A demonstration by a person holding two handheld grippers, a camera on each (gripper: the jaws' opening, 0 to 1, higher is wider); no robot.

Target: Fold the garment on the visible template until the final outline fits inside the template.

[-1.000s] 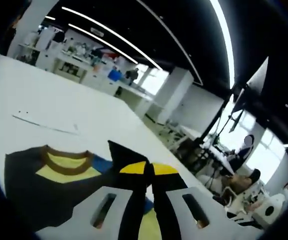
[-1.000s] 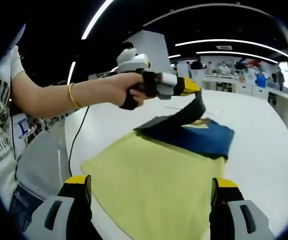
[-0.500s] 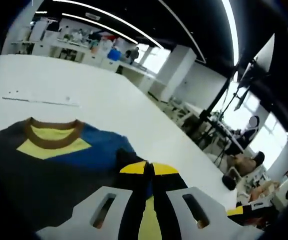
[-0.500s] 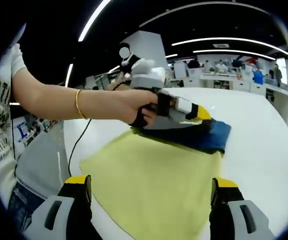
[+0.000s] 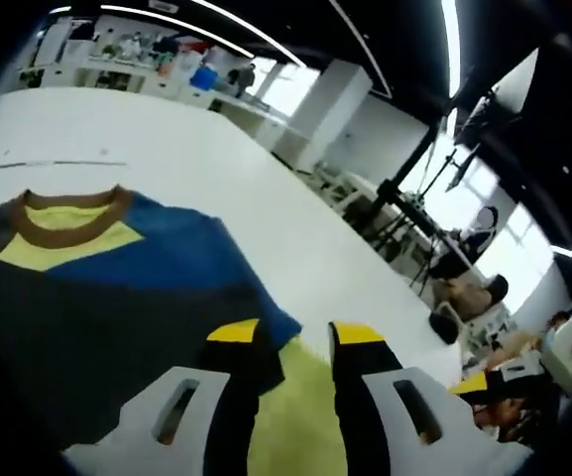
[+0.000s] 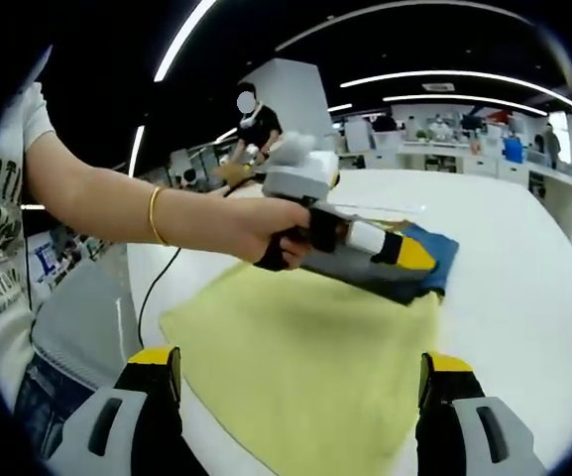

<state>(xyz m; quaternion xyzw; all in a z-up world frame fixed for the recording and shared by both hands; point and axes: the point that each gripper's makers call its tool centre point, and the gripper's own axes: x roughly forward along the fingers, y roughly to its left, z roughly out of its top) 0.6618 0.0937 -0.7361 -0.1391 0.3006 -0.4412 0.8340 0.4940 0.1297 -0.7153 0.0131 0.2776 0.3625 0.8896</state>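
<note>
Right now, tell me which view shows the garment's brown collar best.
The left gripper view: the brown collar lies in plain sight at the garment's far end. In the right gripper view the left hand-held gripper covers that end, and no collar is visible.

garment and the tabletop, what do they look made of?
Garment: soft matte knit fabric, probably cotton jersey. It lies limp, in blue, dark and yellow panels, with a brown collar that looks ribbed. Tabletop: smooth hard white surface, likely laminate or painted board. It shows a faint sheen and no grain; the exact material is open.
</note>
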